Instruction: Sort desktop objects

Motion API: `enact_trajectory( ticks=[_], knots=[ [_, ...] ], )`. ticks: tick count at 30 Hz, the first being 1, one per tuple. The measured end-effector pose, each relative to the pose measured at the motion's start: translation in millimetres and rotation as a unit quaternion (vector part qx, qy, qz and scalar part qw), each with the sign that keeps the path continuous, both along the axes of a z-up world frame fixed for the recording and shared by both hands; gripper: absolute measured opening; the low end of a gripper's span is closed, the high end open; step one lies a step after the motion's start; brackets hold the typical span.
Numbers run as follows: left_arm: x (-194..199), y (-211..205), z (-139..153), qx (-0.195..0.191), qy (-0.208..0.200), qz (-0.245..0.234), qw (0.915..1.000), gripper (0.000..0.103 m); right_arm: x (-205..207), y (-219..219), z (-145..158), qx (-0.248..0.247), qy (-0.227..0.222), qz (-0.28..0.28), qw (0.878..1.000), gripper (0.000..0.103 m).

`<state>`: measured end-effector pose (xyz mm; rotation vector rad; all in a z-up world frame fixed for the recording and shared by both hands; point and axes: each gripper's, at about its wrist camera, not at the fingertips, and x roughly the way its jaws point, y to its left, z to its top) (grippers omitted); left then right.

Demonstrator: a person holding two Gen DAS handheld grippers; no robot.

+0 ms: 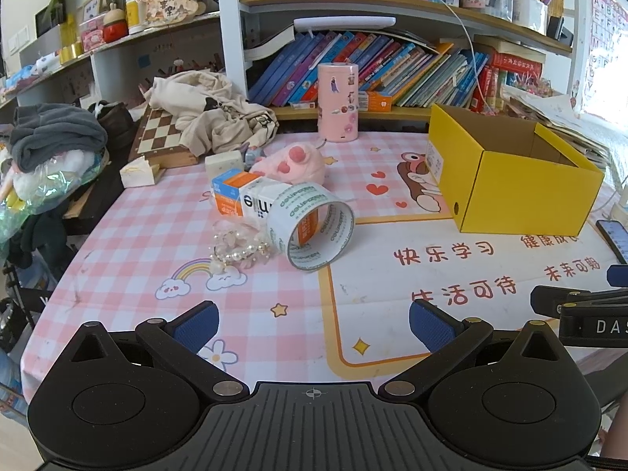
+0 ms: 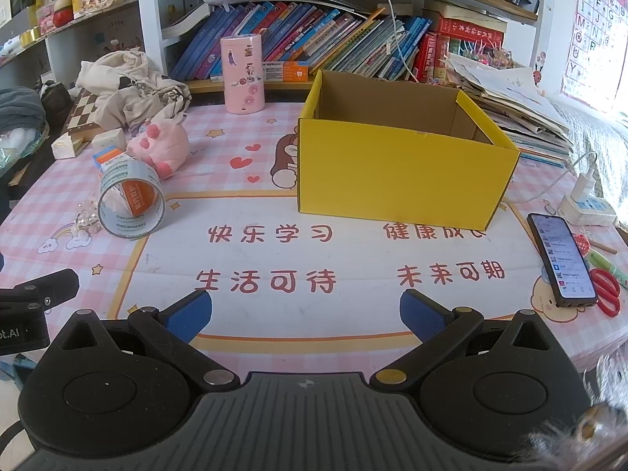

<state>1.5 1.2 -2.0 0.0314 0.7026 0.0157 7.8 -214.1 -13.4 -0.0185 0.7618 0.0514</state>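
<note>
A roll of clear tape (image 1: 314,227) stands on edge on the pink checked mat, leaning on an orange and white box (image 1: 235,196). A pearl hair ornament (image 1: 239,249) lies beside it, a pink plush toy (image 1: 292,165) behind. An open yellow cardboard box (image 1: 510,176) sits at the right. My left gripper (image 1: 314,324) is open and empty, well short of the tape. My right gripper (image 2: 306,314) is open and empty in front of the yellow box (image 2: 400,172). The tape (image 2: 131,202) and the plush (image 2: 161,145) lie to its left.
A pink cylinder (image 1: 338,102) stands at the back by the bookshelf. A chessboard (image 1: 165,133), clothes (image 1: 212,110) and small white blocks (image 1: 137,172) crowd the far left. A phone (image 2: 561,259), red scissors (image 2: 606,290) and a power strip (image 2: 588,208) lie at the right.
</note>
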Motion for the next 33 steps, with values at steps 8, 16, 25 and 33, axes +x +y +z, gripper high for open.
enact_trajectory(
  ticks=[8, 16, 25, 33],
  knots=[
    [0.8, 0.6, 0.4, 0.000, 0.001, -0.001, 1.0000, 0.103, -0.5, 1.0, -1.1, -0.001, -0.001, 0.000, 1.000, 0.103],
    [1.5, 0.5, -0.3, 0.000, 0.002, -0.001, 1.0000, 0.103, 0.2, 1.6, -1.3, -0.001, -0.001, 0.001, 1.000, 0.103],
    [3.4, 1.0, -1.5, -0.002, 0.003, -0.003, 1.0000, 0.103, 2.8, 2.0, -2.2, -0.002, 0.001, 0.001, 1.000, 0.103],
    [5.7, 3.1, -3.1, -0.005, 0.008, 0.001, 1.0000, 0.103, 6.0, 3.3, -2.7, -0.002, 0.003, 0.001, 1.000, 0.103]
  ],
)
